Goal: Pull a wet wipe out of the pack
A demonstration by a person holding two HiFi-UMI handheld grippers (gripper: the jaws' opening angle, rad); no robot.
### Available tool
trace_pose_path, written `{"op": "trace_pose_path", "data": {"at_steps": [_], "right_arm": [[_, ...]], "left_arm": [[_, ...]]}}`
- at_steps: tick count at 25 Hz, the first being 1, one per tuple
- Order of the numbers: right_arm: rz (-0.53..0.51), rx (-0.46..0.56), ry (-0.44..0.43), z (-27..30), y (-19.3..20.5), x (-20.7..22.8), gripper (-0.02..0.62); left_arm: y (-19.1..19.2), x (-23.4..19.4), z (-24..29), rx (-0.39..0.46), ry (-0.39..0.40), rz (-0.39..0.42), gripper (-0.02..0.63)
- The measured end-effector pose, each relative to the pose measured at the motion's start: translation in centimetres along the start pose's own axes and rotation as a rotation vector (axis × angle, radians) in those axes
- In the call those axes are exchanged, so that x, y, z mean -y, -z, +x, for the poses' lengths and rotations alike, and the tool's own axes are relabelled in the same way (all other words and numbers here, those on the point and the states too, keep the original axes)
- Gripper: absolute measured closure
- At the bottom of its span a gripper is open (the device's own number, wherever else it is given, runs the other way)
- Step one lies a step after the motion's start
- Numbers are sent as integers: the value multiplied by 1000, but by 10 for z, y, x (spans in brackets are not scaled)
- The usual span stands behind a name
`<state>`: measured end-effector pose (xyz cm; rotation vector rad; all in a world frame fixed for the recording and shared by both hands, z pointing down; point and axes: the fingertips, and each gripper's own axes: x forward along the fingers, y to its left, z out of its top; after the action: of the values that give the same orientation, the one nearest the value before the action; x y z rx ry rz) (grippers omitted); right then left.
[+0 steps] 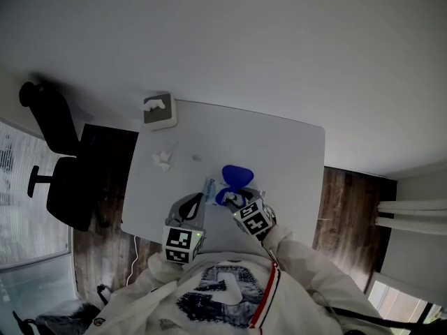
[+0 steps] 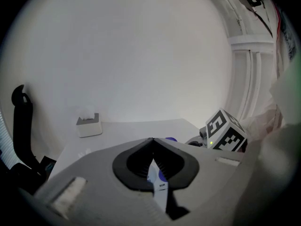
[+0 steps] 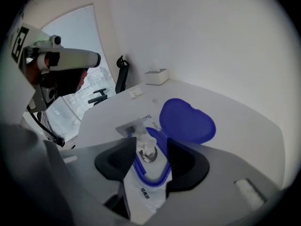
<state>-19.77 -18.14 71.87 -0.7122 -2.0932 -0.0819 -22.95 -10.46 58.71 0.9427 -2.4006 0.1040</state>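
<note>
The wet wipe pack lies near the front edge of the white table, its blue lid flipped open. In the left gripper view my left gripper is shut on one end of the pack. In the right gripper view my right gripper points down over the pack's blue-rimmed opening, jaws apart on either side of a white wipe tuft that sticks up from it. The pads do not touch the tuft. The lid stands open behind the jaws.
A grey-and-white tissue holder sits at the table's far left corner. A crumpled white wipe lies on the left side of the table. A black office chair stands left of the table, on the wood floor.
</note>
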Motion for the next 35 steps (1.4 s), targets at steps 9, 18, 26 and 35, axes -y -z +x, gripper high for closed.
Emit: {"op": "trace_pose_path", "data": {"at_steps": [9,18,26,35], "right_arm": [[7,1,-22,4,-1,-9,468],[34,25,27,5,-1,-7,538],[74,62,50,1,0,-8,578],[110,87,71,-12,0,-3,580]], "left_arm": [[-12,8,-8,30,17,-27,601],[-11,12,-19,25,5,-19,601],[-11,14,-28,26,-11,-13,601],[-12,19,-28,31,1,-2,601]]}}
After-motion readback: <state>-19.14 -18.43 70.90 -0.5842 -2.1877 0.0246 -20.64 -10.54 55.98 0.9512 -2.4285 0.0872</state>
